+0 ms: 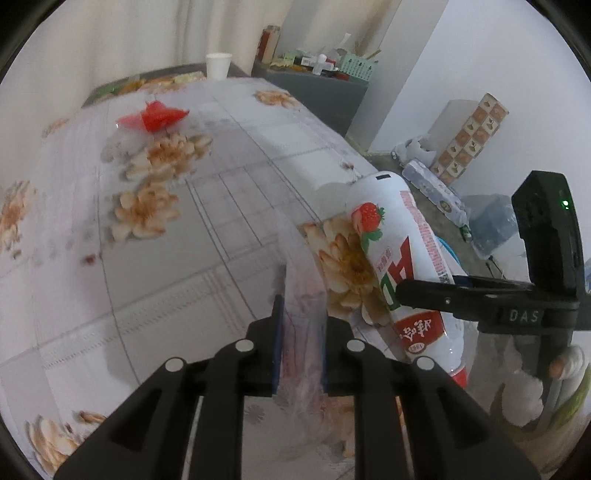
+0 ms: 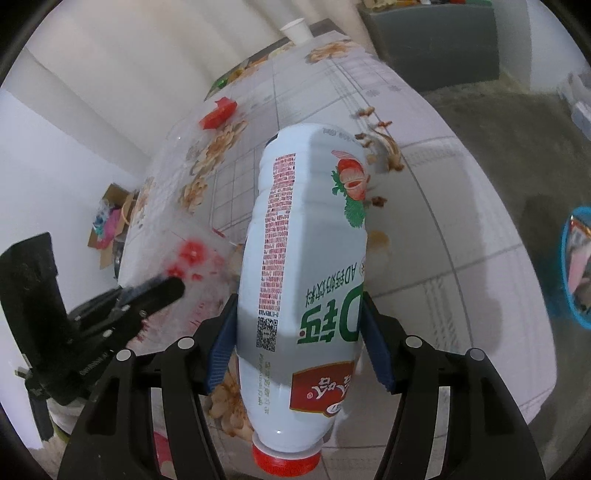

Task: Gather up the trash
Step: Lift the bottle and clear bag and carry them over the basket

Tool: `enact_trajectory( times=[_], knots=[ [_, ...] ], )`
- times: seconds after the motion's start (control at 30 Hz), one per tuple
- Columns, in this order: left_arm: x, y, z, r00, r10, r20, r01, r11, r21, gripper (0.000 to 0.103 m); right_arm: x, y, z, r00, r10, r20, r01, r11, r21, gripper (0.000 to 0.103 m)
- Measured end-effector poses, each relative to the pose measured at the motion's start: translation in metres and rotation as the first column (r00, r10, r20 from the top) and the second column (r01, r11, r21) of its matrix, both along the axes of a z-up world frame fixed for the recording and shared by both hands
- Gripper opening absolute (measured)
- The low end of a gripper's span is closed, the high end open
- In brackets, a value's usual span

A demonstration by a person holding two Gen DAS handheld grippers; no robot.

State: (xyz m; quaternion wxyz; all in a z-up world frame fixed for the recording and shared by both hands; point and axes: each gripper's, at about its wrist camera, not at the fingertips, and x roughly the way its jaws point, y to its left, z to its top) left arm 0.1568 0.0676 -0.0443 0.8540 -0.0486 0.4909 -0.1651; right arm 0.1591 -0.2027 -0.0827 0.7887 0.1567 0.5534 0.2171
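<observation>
We see a lived-in home room. A flowered tablecloth (image 1: 207, 206) fills the frame's middle; a cluttered cabinet (image 1: 314, 83) stands upper right, curtains (image 1: 110, 33) upper left.

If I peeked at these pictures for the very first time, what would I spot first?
Probably the big white drink bottle with a red cap and strawberry pictures, squeezed between the right gripper fingers, cap end toward the camera. Next, the left gripper pinching a see-through plastic wrapper with faint red print. Farther back on the flowery tablecloth lies a bright red scrap, and a white paper cup stands at the far edge.
</observation>
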Motion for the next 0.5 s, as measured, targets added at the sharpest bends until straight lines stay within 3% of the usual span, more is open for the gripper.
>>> enact_trajectory(
  times=[0.13, 0.5],
  knots=[
    [-0.006, -0.007, -0.004, 1.000, -0.006, 0.005, 0.006, 1.000, 0.010, 0.015, 0.001, 0.004, -0.007, 1.000, -0.009, -0.005, 0.009, 1.000, 0.026, 0.056],
    [-0.017, -0.007, 0.004, 0.999, 0.030, 0.021, -0.029, 0.999, -0.021, 0.014, -0.014, -0.026, -0.010, 0.997, -0.058, -0.041, 0.066, 0.976, 0.210, 0.055]
  ],
)
